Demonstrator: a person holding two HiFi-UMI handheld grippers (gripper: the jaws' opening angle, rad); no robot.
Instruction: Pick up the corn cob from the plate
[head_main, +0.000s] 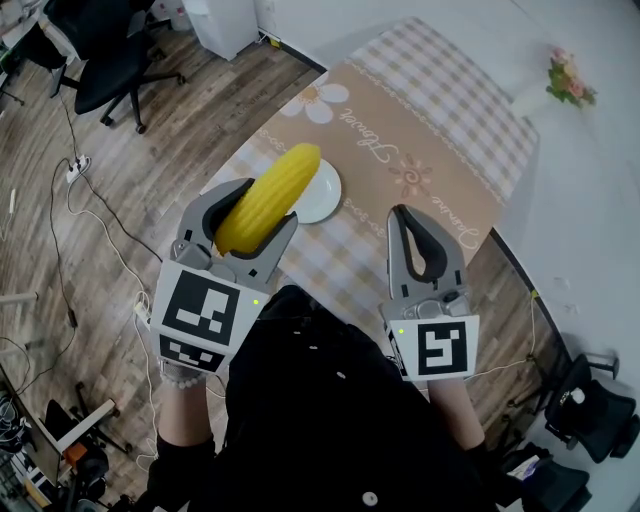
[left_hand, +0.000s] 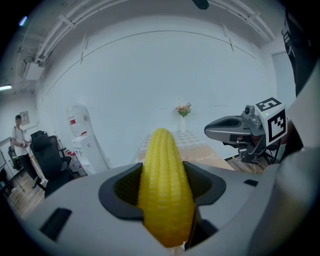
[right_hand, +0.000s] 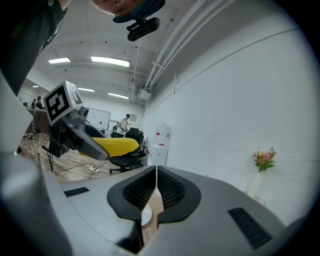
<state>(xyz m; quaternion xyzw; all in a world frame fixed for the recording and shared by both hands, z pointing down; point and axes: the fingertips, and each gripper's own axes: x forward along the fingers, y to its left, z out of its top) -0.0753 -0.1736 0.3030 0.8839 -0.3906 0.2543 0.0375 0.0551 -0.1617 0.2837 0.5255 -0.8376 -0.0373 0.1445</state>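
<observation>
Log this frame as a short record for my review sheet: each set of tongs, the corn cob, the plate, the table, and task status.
left tongs: shut on the corn cob, raised above the table edge
right tongs: shut, nothing between them, held beside the left
corn cob: yellow, clear of the plate, its end sticking out past the tips
plate: white, on the table, nothing on its visible part
table: checked cloth with tan centre panel; flowers at the far corner
task status: cob already lifted from the plate
</observation>
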